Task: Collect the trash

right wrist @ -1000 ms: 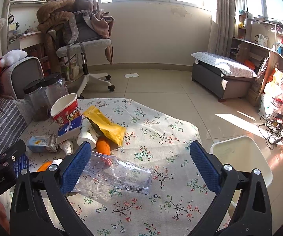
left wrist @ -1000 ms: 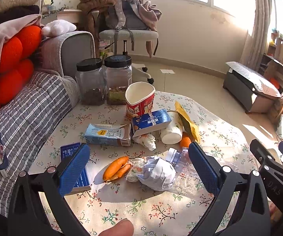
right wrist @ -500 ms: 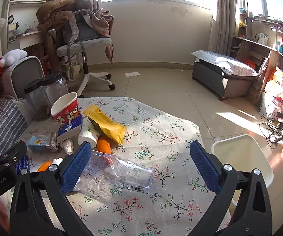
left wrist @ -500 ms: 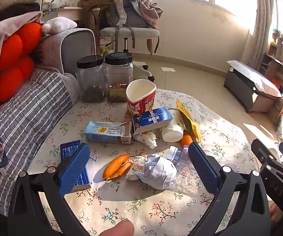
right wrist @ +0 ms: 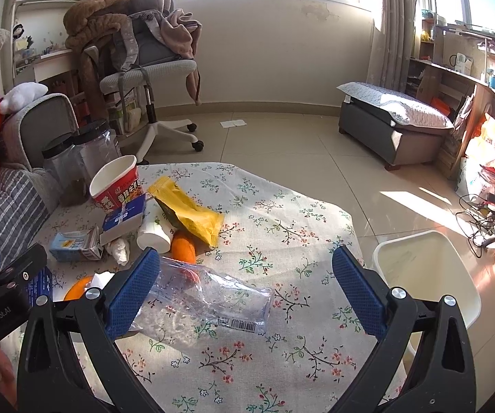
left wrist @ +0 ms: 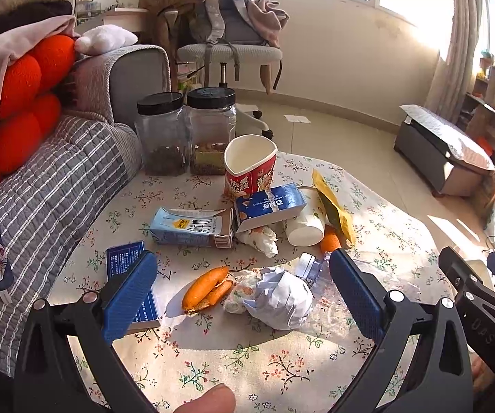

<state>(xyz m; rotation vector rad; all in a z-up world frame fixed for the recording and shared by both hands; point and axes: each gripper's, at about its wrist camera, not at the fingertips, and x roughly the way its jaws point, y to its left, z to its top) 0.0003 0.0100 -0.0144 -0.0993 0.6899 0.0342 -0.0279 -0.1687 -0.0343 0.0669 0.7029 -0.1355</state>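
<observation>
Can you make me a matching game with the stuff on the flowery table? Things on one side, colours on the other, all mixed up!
Things:
1. snack bag
2. noodle cup
3. plastic bottle
4. crumpled paper ball

Colours:
A. see-through
B. white
C. yellow
D. red and white

Pairs: 1-C, 2-D, 3-A, 4-B

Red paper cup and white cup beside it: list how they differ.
The red paper cup stands upright with its mouth up; the white cup lies tipped on its side.
The red paper cup carries printed red graphics and its rim is squashed out of round; the white cup is nearly plain.
The white cup touches the yellow wrapper; the red paper cup stands nearer the jars.
Both sit on the table and look empty.
</observation>
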